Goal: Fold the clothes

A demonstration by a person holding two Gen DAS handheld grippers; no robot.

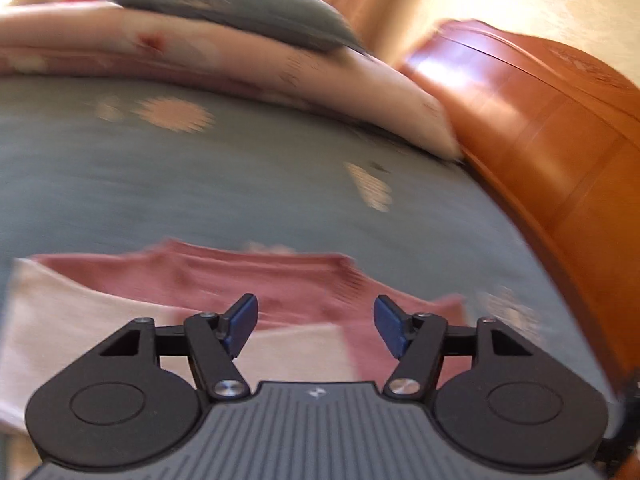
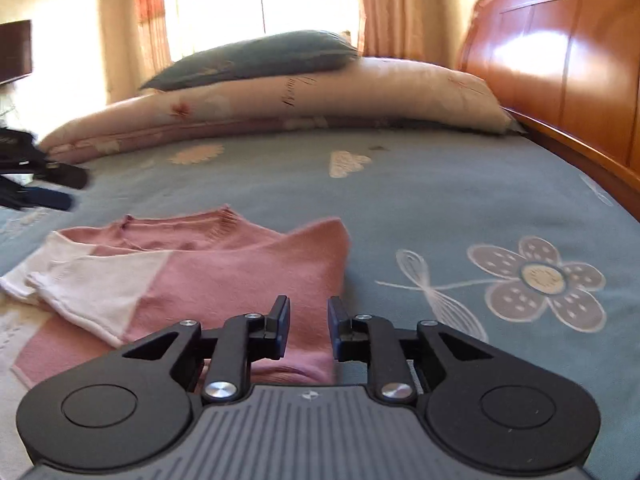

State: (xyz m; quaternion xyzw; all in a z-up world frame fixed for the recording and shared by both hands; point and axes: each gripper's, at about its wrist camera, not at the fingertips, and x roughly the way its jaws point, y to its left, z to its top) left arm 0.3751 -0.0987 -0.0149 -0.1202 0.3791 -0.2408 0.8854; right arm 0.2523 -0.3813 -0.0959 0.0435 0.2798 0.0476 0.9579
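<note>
A pink sweater with white sleeve ends point(image 2: 224, 264) lies partly folded on the blue flowered bedsheet point(image 2: 440, 192), its sleeves laid across the body. My right gripper point(image 2: 308, 326) is open with a narrow gap, empty, just above the sweater's right lower edge. In the blurred left wrist view the same sweater point(image 1: 224, 284) lies below my left gripper point(image 1: 316, 326), which is wide open and empty above it. The left gripper also shows as a dark shape at the left edge of the right wrist view point(image 2: 44, 184).
A rolled floral quilt point(image 2: 300, 104) with a grey pillow point(image 2: 256, 60) on top lies across the far side of the bed. The orange wooden headboard point(image 2: 560, 68) stands at the right. Curtains and a bright window are behind.
</note>
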